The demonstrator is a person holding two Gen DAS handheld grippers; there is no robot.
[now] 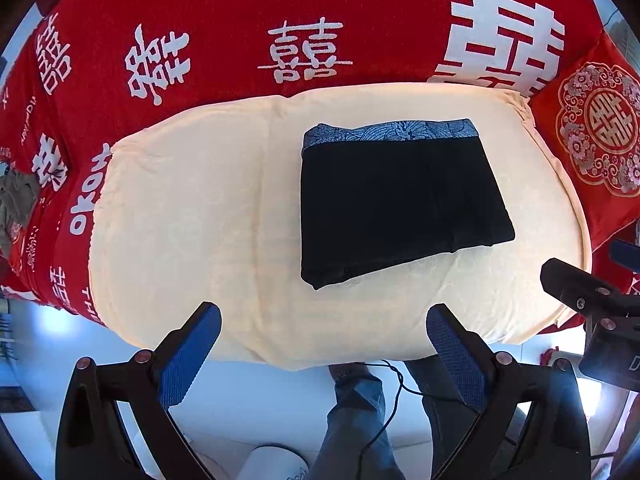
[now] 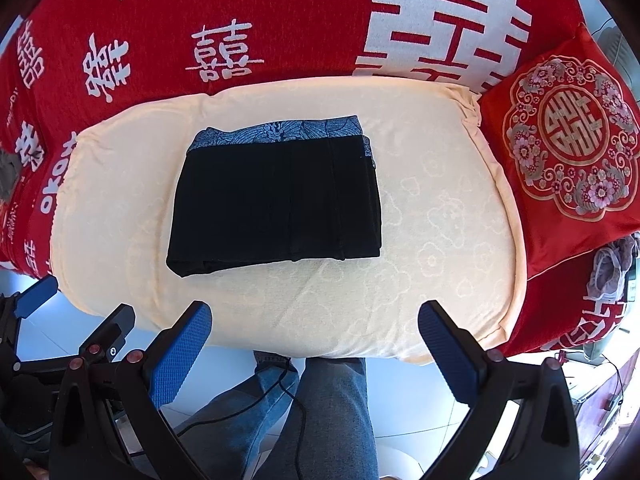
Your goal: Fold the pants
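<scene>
We hold both grippers off the near edge of the work surface, and neither touches anything. Our left gripper [image 1: 324, 316] has its blue-padded fingers [image 1: 192, 356] spread wide apart with only air between them, and our right gripper [image 2: 316, 312] is spread wide the same way, its fingers [image 2: 182, 350] empty too. In the right wrist view our left gripper [image 2: 36, 300] shows at the near left, just beside the right one.

The pants [image 1: 396, 204] lie folded into a compact black rectangle on the cream cushion [image 1: 192, 216], well apart from both grippers. Their blue patterned waistband [image 1: 390, 132] runs along the far edge of the fold. From the right wrist the pants [image 2: 276, 204] sit toward the left half of the cream cushion [image 2: 440, 216], with stacked layers showing at their near left corner.

The cushion rests on a red blanket [image 1: 240, 20] printed with white characters. A red embroidered pillow [image 2: 572, 140] leans just beside the cushion's far right corner. Our jeans-clad legs [image 2: 320, 412] and a thin black cable [image 2: 296, 400] show below the near edge.
</scene>
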